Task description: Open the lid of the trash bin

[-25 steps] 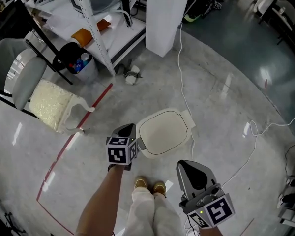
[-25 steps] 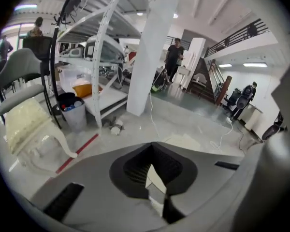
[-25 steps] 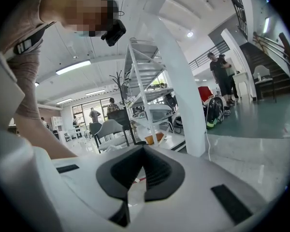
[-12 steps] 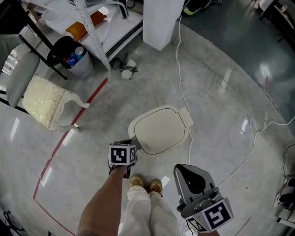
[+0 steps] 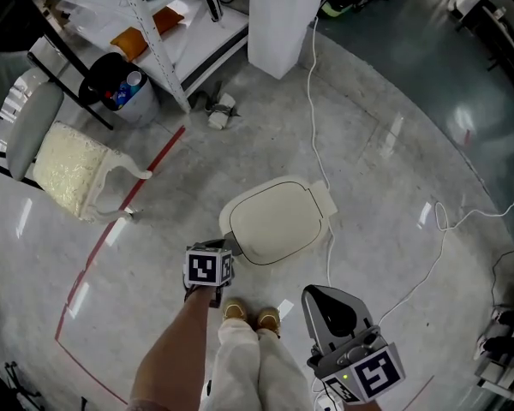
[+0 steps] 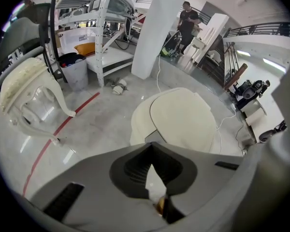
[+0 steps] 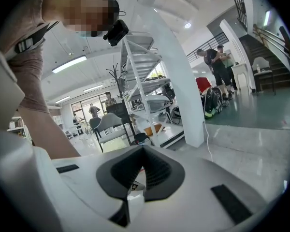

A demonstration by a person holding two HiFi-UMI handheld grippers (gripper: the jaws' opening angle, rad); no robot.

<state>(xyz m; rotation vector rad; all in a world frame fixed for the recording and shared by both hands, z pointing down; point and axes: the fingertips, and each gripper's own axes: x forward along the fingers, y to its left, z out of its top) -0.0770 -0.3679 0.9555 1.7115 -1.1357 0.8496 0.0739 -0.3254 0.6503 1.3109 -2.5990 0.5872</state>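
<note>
Both jaw pairs together, empty: lid [image 5: 278,221] (down) just ahead of the left gripper [image 6: 152,148]; right gripper [image 7: 143,151] well away. Shut tips may skid off its rim.

Bright, glossy-floor glare, fisheye-warped edges.

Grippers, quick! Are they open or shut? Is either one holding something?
Left gripper: shut, holding nothing, its tip near the trash bin lid.
Right gripper: shut, holding nothing.
</note>
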